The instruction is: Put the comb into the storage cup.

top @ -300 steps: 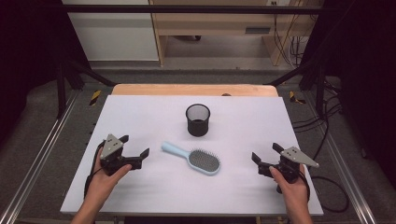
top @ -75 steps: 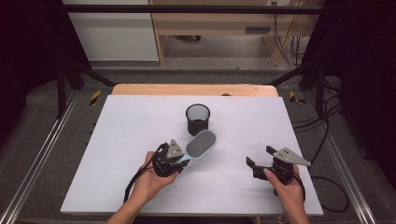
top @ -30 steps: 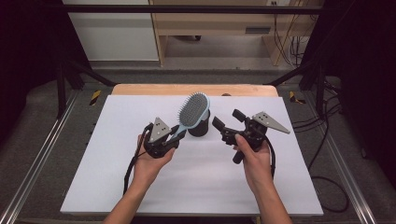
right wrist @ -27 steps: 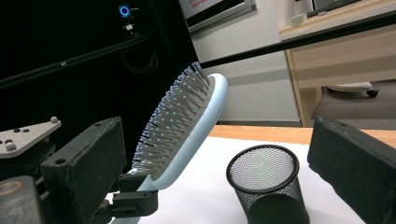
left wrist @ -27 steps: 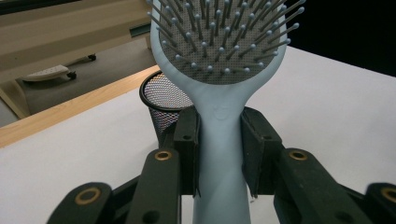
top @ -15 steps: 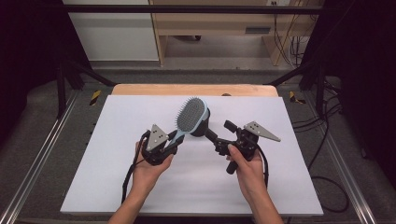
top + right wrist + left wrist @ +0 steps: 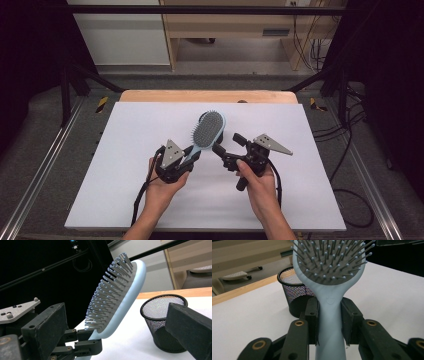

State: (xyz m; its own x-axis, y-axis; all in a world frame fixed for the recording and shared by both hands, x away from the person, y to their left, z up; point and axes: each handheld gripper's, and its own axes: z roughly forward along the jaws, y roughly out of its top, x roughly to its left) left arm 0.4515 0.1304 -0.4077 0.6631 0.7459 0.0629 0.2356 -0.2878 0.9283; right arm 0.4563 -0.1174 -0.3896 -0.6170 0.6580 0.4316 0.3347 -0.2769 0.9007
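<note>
My left claw (image 7: 329, 325) is clamped on the hairbrush (image 7: 205, 134) handle, pads squeezing both flat sides just below the neck; handle runs straight up between them, head w/ bristles above. My right claw (image 7: 226, 148) sits just right of the brush, jaws spread wide w/ nothing between the pads: in the right gripper view the brush head (image 7: 117, 297) leans across the gap, untouched.

Handling, my guess: brush is light, stiff plastic, smooth and a bit slippery on the handle, so a firm pinch is needed or it pivots, since the head is top-heavy vs. the thin handle. Bristles (image 7: 332, 260) are springy pins w/ ball tips; grabbing there would bend them and give no hold. Best spots: the handle where I hold now, or the solid back and rim of the head if the right claw takes over.

Landmark = the black mesh cup (image 7: 163, 320). Brush head hangs lifted, just in front of and above the cup, handle end toward me. Cup wall is thin mesh, prob. light, tips easily if the brush knocks its rim.

Room: white table (image 7: 125, 165) is bare left, right and toward me from the cup, so lots of swing space. Beyond the cup a wooden edge strip (image 7: 150, 96) marks the far table edge, close behind it; don't push that way. Further off, floor, cables, frame posts.
</note>
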